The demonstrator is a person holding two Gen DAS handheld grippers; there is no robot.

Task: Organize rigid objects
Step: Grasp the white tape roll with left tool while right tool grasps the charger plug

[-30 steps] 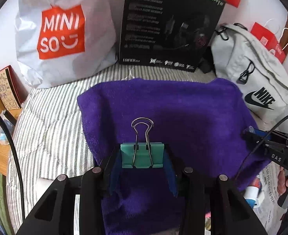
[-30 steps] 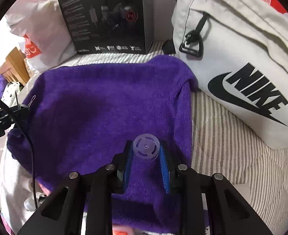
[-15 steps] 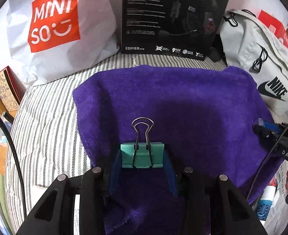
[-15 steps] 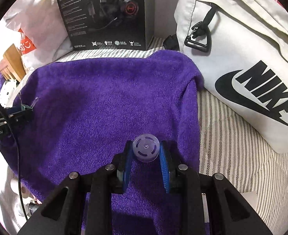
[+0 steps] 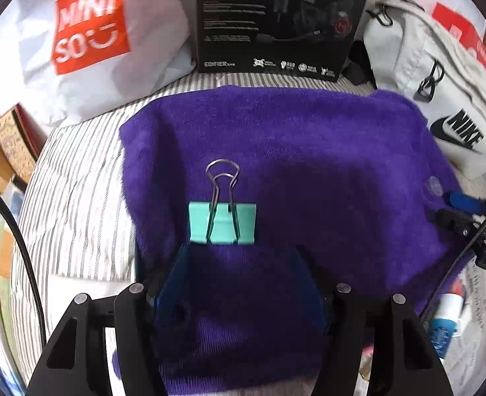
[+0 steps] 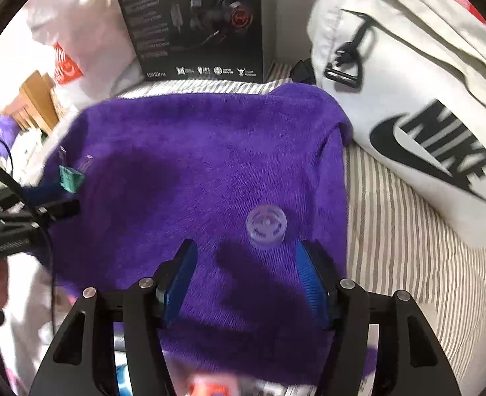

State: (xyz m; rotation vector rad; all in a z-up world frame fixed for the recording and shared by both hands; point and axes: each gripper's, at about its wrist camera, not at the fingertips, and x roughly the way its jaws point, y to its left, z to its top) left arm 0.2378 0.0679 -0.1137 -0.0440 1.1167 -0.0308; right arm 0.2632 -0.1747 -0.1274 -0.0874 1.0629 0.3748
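A teal binder clip (image 5: pixel 222 222) with silver wire handles lies on the purple towel (image 5: pixel 308 151), just ahead of my open left gripper (image 5: pixel 239 257). It also shows at the left of the right wrist view (image 6: pixel 70 178). A small clear plastic cap (image 6: pixel 266 226) rests on the purple towel (image 6: pixel 210 165) just in front of my open right gripper (image 6: pixel 247 254). The cap also shows faintly in the left wrist view (image 5: pixel 433 186) beside the right gripper's blue fingers (image 5: pixel 467 202).
A black headset box (image 5: pixel 282 19) stands at the back. A white Miniso bag (image 5: pixel 87 39) is back left and a white Nike bag (image 5: pixel 440 99) is right. The towel lies on a striped sheet (image 5: pixel 78 198). A small bottle (image 5: pixel 445 316) lies at the right edge.
Both grippers have opened. The binder clip and the clear cap have left the fingers and now lie on the towel. Both grippers have drawn back slightly.
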